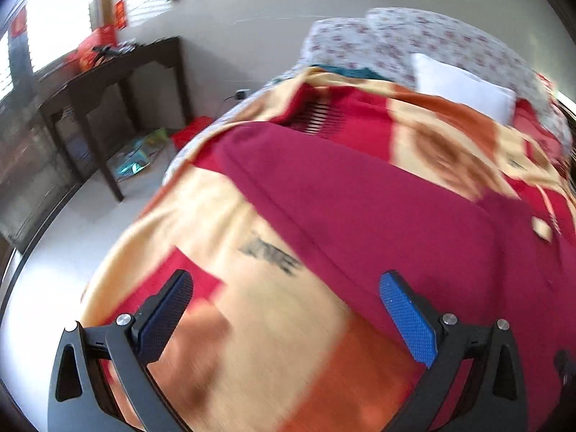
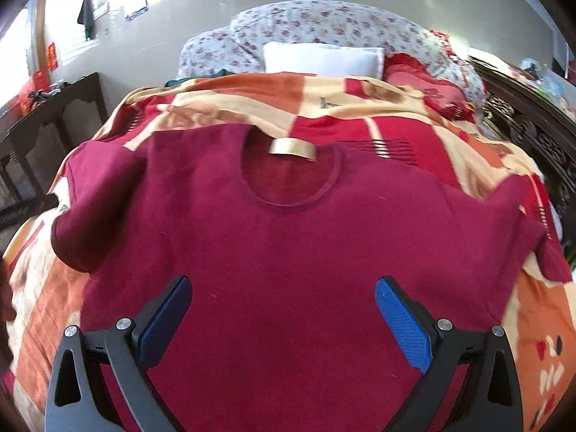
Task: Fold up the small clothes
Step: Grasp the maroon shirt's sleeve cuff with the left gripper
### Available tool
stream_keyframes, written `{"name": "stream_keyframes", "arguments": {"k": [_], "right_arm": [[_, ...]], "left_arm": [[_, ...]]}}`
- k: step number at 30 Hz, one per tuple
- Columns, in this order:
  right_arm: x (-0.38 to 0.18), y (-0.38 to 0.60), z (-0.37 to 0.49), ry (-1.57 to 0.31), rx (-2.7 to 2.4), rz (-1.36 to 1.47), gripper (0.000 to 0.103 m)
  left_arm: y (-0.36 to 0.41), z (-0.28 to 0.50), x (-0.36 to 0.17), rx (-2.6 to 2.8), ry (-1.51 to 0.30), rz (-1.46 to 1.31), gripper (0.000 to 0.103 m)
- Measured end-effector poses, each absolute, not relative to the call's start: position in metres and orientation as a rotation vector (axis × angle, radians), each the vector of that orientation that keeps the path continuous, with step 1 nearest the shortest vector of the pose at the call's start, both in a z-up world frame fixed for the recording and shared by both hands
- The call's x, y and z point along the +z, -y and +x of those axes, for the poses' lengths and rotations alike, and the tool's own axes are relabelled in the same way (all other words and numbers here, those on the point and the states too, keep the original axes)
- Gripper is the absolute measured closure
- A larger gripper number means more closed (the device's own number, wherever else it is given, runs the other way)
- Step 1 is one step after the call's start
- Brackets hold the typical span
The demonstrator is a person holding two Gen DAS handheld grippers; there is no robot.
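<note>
A dark red short-sleeved shirt lies flat and face up on the bed, neckline with a gold label toward the pillows, both sleeves spread out. My right gripper hangs open above the shirt's lower middle, with nothing between its blue pads. In the left wrist view the same shirt fills the right half, its left edge running diagonally. My left gripper is open over that edge, one finger above the blanket and the other above the shirt.
The bed carries a red, orange and cream blanket, with a white pillow and floral bedding at its head. A dark wooden table stands left of the bed, clutter on the floor beneath. A carved dark headboard runs along the right.
</note>
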State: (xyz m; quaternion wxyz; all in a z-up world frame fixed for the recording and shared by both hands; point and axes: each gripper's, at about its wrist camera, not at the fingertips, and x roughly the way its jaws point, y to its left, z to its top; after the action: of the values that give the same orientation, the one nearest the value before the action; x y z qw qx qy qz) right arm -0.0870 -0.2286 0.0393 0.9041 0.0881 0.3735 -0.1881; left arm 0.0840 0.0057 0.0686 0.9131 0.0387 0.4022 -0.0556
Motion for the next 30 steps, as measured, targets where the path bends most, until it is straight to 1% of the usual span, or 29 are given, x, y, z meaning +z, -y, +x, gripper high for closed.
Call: {"name": "stream_keyframes", "arguments": {"k": [6,7,8,10,12,14,15,16,17,18,19,20,21,23,25,27,30], "right_arm": [[0.034,0.219,-0.080,-0.749,-0.356,0.164,0.000],[0.033,0.220,-0.080,-0.751,-0.355,0.169,0.000],[0.032,0.222,-0.080,-0.752,-0.349,0.183,0.000],[0.032,0.224,-0.082,-0.749,-0.341,0.204,0.000],[0.030,0.227,-0.083,-0.749,-0.330,0.225,0.000],[0.028,0.228,-0.083,-0.749,-0.320,0.239,0.000],[0.027,0.228,-0.083,-0.751,-0.318,0.241,0.000],[0.026,0.228,-0.082,-0.754,-0.316,0.241,0.000],[0.024,0.228,-0.081,-0.760,-0.314,0.243,0.000],[0.022,0.229,-0.081,-0.765,-0.312,0.246,0.000],[0.021,0.229,-0.080,-0.769,-0.311,0.250,0.000],[0.020,0.229,-0.080,-0.772,-0.308,0.255,0.000],[0.020,0.230,-0.080,-0.773,-0.307,0.259,0.000],[0.022,0.231,-0.082,-0.767,-0.307,0.266,0.000],[0.027,0.231,-0.086,-0.755,-0.305,0.272,0.000],[0.034,0.234,-0.090,-0.736,-0.309,0.284,0.000],[0.047,0.238,-0.099,-0.705,-0.314,0.307,0.000]], "left_arm": [[-0.042,0.156,0.060,-0.020,-0.862,-0.062,0.000],[-0.049,0.170,0.056,-0.015,-0.878,-0.103,0.002],[-0.053,0.178,0.054,-0.010,-0.889,-0.129,0.004],[-0.062,0.198,0.048,0.014,-0.916,-0.184,0.018],[-0.067,0.208,0.044,0.026,-0.917,-0.232,0.023],[-0.071,0.220,0.038,0.026,-0.923,-0.289,0.023],[-0.071,0.225,0.034,0.030,-0.926,-0.307,0.027],[-0.070,0.229,0.031,0.033,-0.927,-0.321,0.034],[-0.068,0.233,0.028,0.023,-0.927,-0.330,0.038],[-0.065,0.236,0.027,0.007,-0.927,-0.335,0.051],[-0.061,0.236,0.026,-0.028,-0.922,-0.337,0.070],[-0.058,0.237,0.027,-0.048,-0.922,-0.325,0.080],[-0.054,0.236,0.029,-0.065,-0.924,-0.290,0.094],[-0.047,0.225,0.042,-0.065,-0.900,-0.211,0.095],[-0.049,0.213,0.060,-0.109,-0.867,-0.224,0.096],[-0.052,0.193,0.087,-0.159,-0.826,-0.247,0.096],[-0.046,0.154,0.142,-0.255,-0.731,-0.239,0.096]]}}
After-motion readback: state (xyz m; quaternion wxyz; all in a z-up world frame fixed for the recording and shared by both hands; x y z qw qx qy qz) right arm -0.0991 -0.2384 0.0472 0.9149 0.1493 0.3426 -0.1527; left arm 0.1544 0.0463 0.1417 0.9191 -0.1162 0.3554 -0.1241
